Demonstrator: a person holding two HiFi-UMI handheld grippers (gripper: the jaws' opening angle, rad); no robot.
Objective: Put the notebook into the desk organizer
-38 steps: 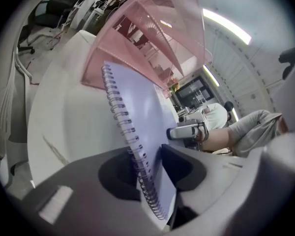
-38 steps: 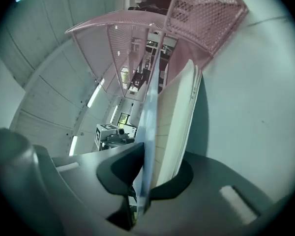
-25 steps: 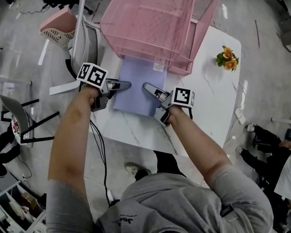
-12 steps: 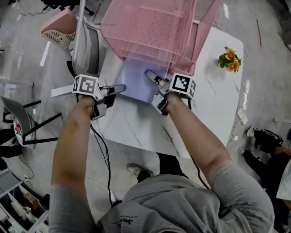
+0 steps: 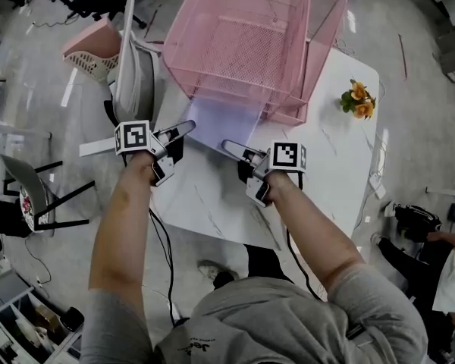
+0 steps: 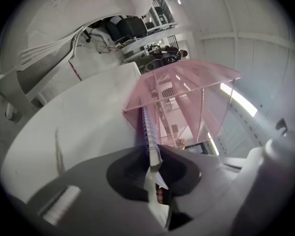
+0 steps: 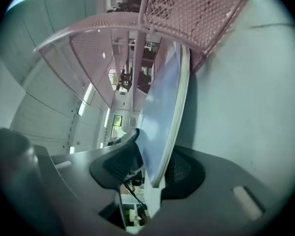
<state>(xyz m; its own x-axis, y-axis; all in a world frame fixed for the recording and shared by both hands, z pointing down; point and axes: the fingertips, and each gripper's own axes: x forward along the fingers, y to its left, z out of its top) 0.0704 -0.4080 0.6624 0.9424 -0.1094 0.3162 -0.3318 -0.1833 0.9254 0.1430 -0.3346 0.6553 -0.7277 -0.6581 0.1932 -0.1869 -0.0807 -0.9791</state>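
The lavender spiral notebook (image 5: 226,123) lies flat on the white table, its far part under the bottom tier of the pink mesh desk organizer (image 5: 250,36). My left gripper (image 5: 186,127) is at its left corner; in the left gripper view the spiral edge (image 6: 150,132) is pinched as the jaws close. My right gripper (image 5: 229,145) is at the near right corner. Its jaws are opening, with the notebook's edge (image 7: 162,112) between them and a gap on the right pad's side.
The white table (image 5: 326,127) carries a small bunch of orange flowers (image 5: 355,95) at the right. A grey chair (image 5: 136,59) and a pink bin (image 5: 91,44) stand off the table's left. The table's near edge runs just below both grippers.
The notebook has slid away from me, from mostly on the open table to partly under the organizer. The right gripper drew back a little and its jaws parted. The left jaws closed on the spiral edge.
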